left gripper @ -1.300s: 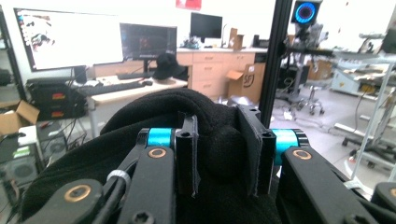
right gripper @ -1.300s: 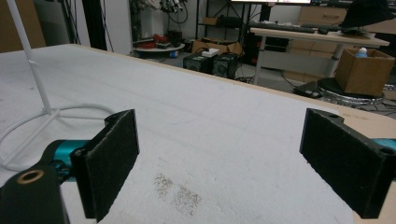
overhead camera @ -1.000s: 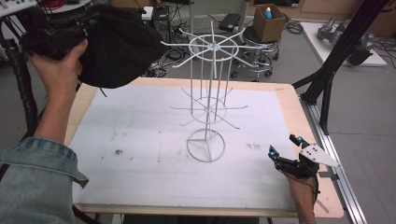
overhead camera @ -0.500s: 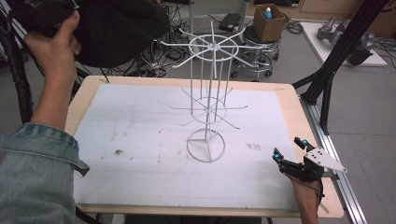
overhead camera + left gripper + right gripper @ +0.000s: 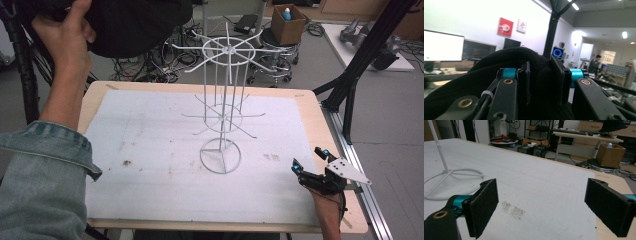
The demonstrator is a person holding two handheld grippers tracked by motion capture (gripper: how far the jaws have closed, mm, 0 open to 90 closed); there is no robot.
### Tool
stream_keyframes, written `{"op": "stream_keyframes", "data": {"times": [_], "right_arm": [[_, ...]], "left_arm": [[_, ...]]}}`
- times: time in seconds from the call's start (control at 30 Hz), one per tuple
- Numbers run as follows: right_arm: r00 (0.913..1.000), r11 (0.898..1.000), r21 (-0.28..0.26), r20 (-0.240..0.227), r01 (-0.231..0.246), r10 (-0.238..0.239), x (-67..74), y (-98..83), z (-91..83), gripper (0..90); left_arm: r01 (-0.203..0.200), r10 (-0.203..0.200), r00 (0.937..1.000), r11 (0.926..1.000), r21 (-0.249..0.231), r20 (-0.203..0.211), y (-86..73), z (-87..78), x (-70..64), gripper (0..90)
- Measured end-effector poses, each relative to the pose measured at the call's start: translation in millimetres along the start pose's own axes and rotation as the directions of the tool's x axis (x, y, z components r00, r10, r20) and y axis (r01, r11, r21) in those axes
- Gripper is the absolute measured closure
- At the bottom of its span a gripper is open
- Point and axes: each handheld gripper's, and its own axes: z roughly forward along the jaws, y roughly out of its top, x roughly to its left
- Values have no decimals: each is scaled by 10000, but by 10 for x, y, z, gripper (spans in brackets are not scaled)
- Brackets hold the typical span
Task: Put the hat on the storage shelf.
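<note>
**Black cloth held high, up and left of the wire rack**

The black cloth (image 5: 130, 25) hangs in the air beyond the far left corner of the bench (image 5: 100, 95), higher than the rack's top wheel and to its left in the high view. It is a soft, dark bundle with no clear long axis; its bulk sags to the right of the left hand (image 5: 62, 35), toward the rack. In the left gripper view the left tool (image 5: 543, 85) has its pads closed on a thick fold of that cloth, with fabric bulging up between and over them, so the cloth is firmly held.

The white wire rack (image 5: 223, 105) stands upright near the middle of the bench, its ring base on the white sheet and its spoked arms spreading from the central post. The move to come looks like bringing the cloth to the rack, so the relation that counts is this: the rack lies to the right of and below the cloth, and the cloth must travel across and down to reach an arm.

The right tool (image 5: 312, 167) rests low at the near right of the rack's base, well apart from the cloth. Its pads stand wide with nothing between them. The left hand is the nearer one by far.
</note>
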Motion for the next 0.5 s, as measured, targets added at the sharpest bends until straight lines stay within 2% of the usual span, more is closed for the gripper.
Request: {"op": "stream_keyframes", "data": {"times": [0.1,0.23,0.3,0.5], "right_arm": [[10000,10000,-21,-4,55,-55,-5,0,4,110],[10000,10000,-25,-29,57,-57,-1,0,10,110],[10000,10000,-14,-19,50,-51,0,0,8,110],[10000,10000,-8,-24,70,-70,-3,-1,12,110]], "left_arm": [[-31,32,10000,10000,-64,60,14,26,-40,700],[139,-135,9996,9997,-179,267,32,67,-81,700],[376,-364,9984,9989,-277,432,49,105,-100,700],[459,-445,9975,9986,-251,548,43,162,-147,700]]}}
